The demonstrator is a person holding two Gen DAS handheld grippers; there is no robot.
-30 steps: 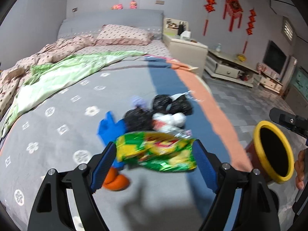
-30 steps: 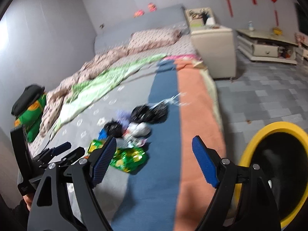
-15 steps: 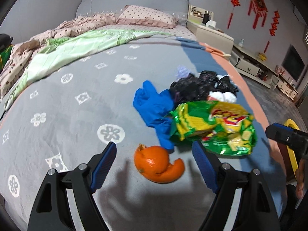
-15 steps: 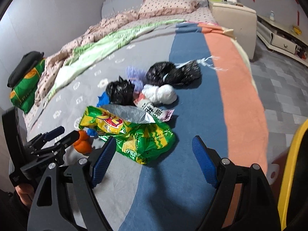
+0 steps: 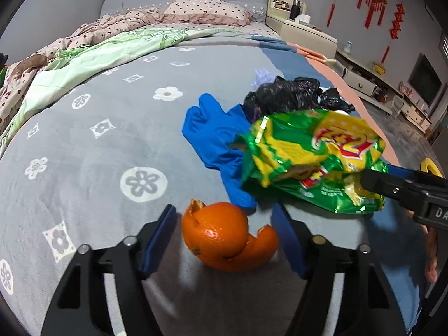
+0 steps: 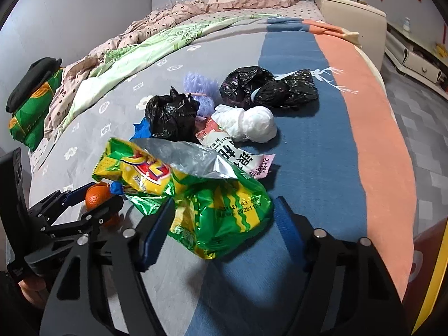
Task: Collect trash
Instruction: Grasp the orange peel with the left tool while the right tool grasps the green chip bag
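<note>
Jaws closing; chip bag date "20261120".

Left gripper jaws closing around orange peel on bed; right gripper jaws closing, just right of that peel, angled down

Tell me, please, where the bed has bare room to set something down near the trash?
Free: the grey flowered blanket left of the blue glove, up to the green quilt; also the blue and orange stripes right of the white wad. Crowded: around the chip bag, orange peel and black bags.
</note>
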